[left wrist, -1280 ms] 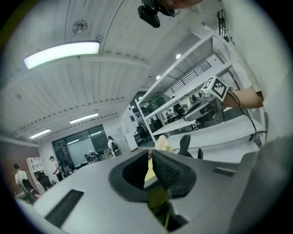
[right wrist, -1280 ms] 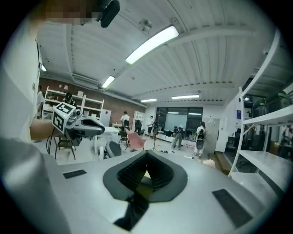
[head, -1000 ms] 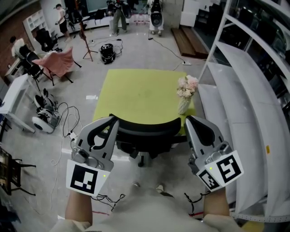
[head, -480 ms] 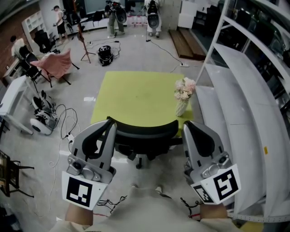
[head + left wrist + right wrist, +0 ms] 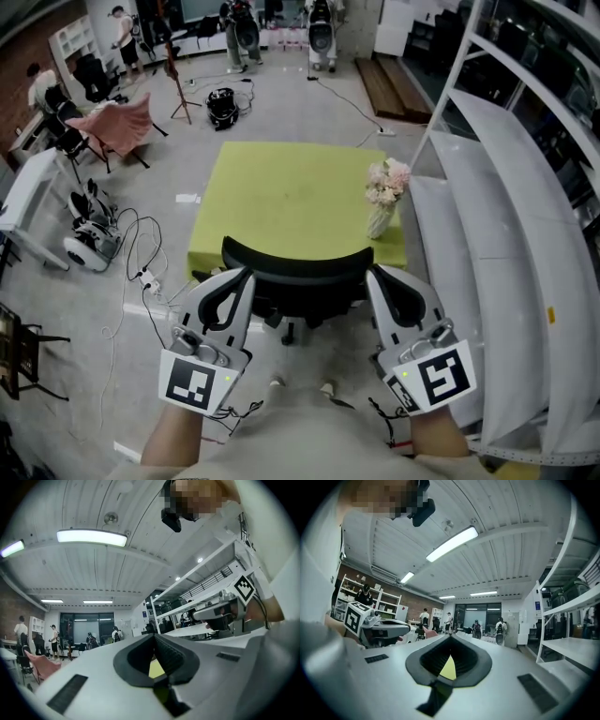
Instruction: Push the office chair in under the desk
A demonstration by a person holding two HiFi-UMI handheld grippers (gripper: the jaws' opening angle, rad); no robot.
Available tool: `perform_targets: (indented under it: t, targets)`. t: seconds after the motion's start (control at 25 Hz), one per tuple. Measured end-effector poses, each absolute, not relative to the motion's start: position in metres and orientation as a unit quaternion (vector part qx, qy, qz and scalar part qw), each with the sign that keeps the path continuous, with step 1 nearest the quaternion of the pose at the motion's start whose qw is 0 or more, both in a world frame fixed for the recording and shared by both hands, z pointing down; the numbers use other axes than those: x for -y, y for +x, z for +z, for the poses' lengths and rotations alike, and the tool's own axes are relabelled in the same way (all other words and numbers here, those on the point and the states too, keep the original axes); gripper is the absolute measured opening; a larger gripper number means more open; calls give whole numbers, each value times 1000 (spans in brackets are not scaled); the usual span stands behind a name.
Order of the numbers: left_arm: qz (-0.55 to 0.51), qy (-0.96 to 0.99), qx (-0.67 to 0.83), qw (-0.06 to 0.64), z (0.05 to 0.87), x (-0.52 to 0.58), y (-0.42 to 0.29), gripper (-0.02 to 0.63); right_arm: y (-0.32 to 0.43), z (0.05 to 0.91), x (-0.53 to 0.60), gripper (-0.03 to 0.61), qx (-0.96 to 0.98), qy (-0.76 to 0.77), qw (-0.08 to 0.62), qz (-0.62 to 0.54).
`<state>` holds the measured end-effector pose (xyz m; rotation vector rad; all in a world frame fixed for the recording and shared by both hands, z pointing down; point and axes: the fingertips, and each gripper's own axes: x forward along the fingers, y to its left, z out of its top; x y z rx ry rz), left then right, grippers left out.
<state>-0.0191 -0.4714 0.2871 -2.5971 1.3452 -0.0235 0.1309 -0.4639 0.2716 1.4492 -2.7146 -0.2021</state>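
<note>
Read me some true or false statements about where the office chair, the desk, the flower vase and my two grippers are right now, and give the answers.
1. The black office chair with the curved backrest stands at the near edge of the yellow-green desk. True.
2. The pale vase of pink and white flowers stands at the desk's far left corner. False: it stands near the desk's near right corner.
3. The left gripper and the right gripper are both shut, with nothing between their jaws. True.
4. Both grippers are on the left side of the chair. False: there is one at each end of the backrest.
</note>
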Motion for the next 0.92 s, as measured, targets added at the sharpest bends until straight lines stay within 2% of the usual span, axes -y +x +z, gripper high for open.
perform_targets:
  t: [0.24, 0.92]
  targets:
    - [-25, -879, -469, 87, 307, 475, -23, 8, 129, 302, 467, 6, 883, 466, 48, -35]
    - [-35, -874, -473, 103, 300, 476, -22, 8, 129, 305, 468, 6, 888, 456, 56, -35]
